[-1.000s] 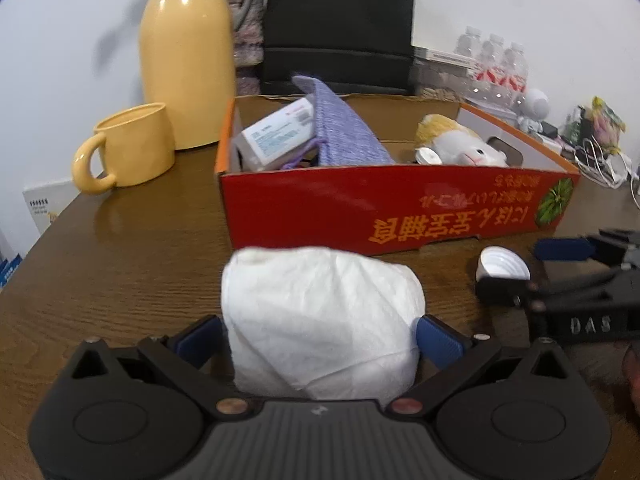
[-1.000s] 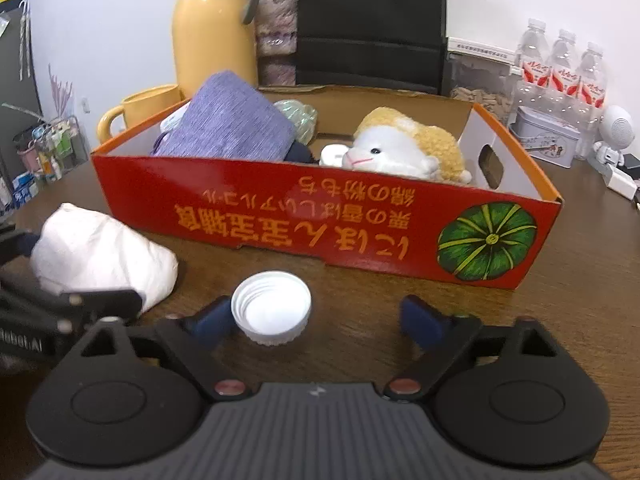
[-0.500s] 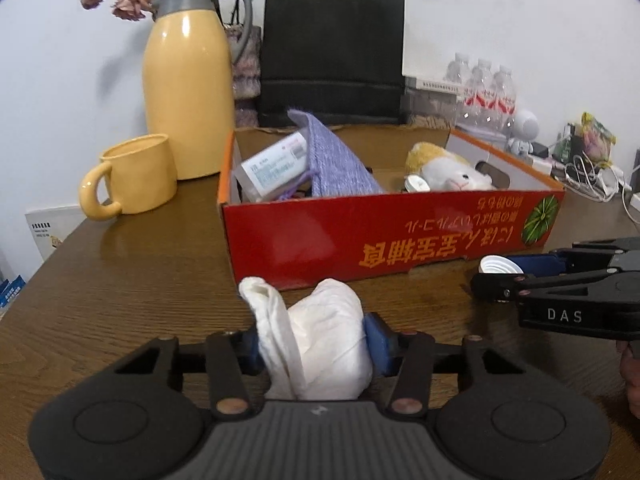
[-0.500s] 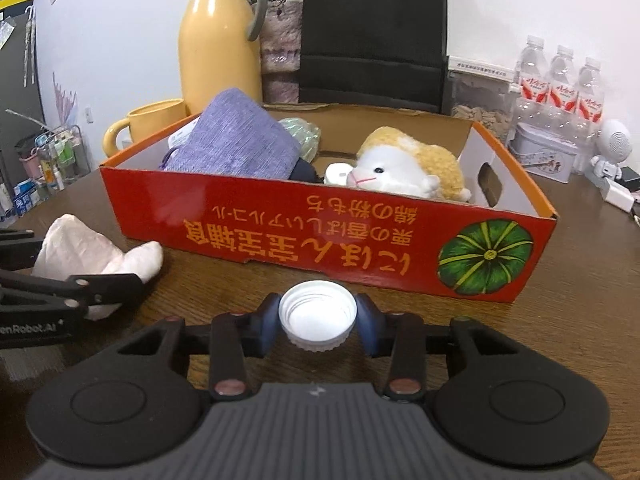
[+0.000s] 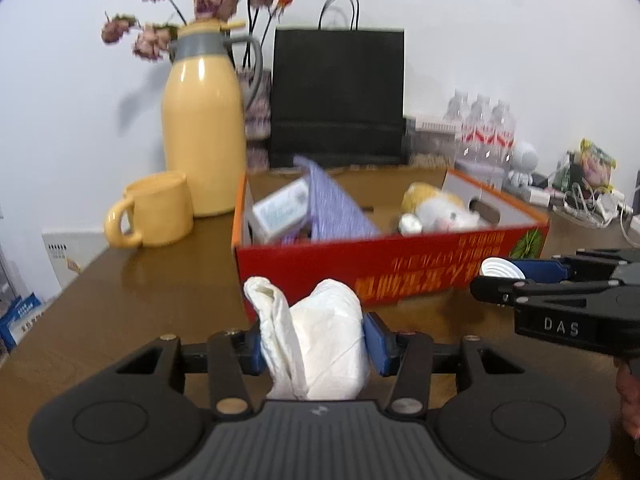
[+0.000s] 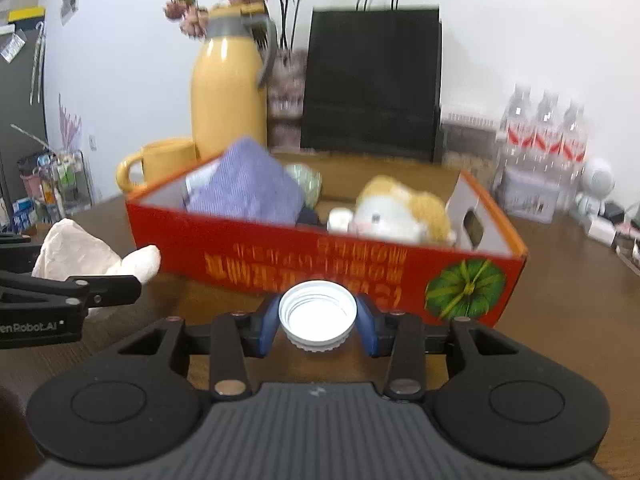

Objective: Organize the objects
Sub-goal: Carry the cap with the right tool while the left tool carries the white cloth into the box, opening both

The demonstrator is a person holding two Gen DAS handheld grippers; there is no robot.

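Observation:
My left gripper (image 5: 312, 340) is shut on a crumpled white tissue (image 5: 320, 336) and holds it above the brown table, in front of the red cardboard box (image 5: 400, 268). My right gripper (image 6: 318, 320) is shut on a white bottle cap (image 6: 318, 316), open side up, raised in front of the same box (image 6: 320, 264). The box holds a purple cloth (image 6: 244, 190), a plush toy (image 6: 400, 212) and a small carton (image 5: 282, 208). The tissue also shows in the right wrist view (image 6: 80, 250), and the cap in the left wrist view (image 5: 500, 268).
A yellow mug (image 5: 154, 210) and a tall yellow flask (image 5: 204, 132) stand left of the box. A black paper bag (image 5: 338, 96) stands behind it. Water bottles (image 6: 544, 136), a white toy robot (image 6: 596, 184) and cables (image 5: 592, 208) crowd the right.
Both grippers closed, the left on the tissue and the right on the cap, then rose off the table. The views now sit higher, with the box lower in frame.

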